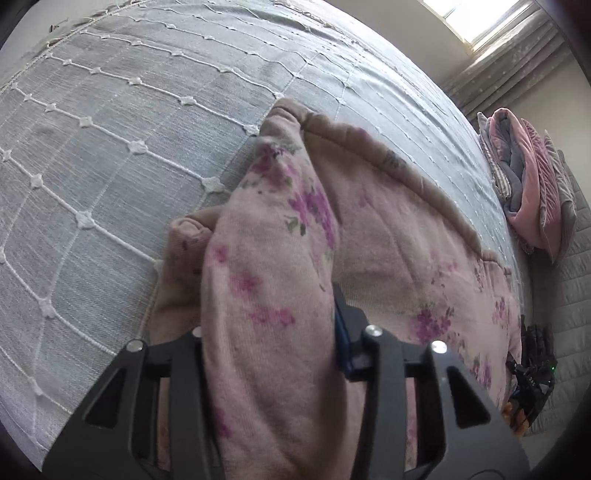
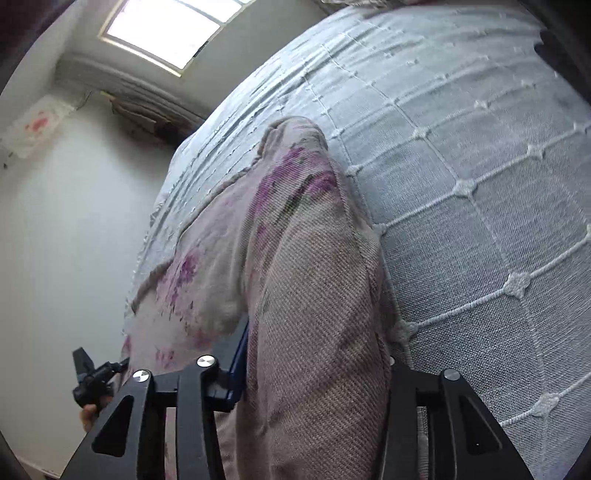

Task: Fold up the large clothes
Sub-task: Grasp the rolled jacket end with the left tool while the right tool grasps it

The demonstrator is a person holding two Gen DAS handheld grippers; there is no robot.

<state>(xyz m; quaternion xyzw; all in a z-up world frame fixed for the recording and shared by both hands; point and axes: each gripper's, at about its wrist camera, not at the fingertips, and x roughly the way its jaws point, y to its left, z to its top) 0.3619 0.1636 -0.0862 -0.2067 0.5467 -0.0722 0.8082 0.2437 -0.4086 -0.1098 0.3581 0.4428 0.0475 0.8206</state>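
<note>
Grey woven cloth, the bedspread (image 1: 110, 155), filled the left of the left wrist view, crossed by raised white cords in a diamond grid with a small knotted tuft at each crossing. To its right lay the garment (image 1: 388, 229), a soft pink knit printed with purple flower sprigs, its edge bound in a thick, rolled beige hem that curved across the bed. A bunched ridge of that knit ran down between the black fingers of the left gripper (image 1: 273, 332), which were closed in on it from both sides and pinched the fold; the right-hand finger carried a blue pad against the fabric. Far right, a stack of folded bedding (image 1: 524, 184) in pink and grey stood at the head of the bed, and the right gripper (image 1: 532, 373) showed small and dark at the garment's far edge.

In the right wrist view a pale wall (image 2: 55, 240) and a bright window (image 2: 166, 26) took the left. The left gripper (image 2: 92, 376) appeared small at lower left beside the garment (image 2: 207, 266). A thick fold, its ribbed beige reverse outward, rose between the fingers of the right gripper (image 2: 314, 387), which were closed on it. The tufted bedspread (image 2: 480, 184) covered the right.
</note>
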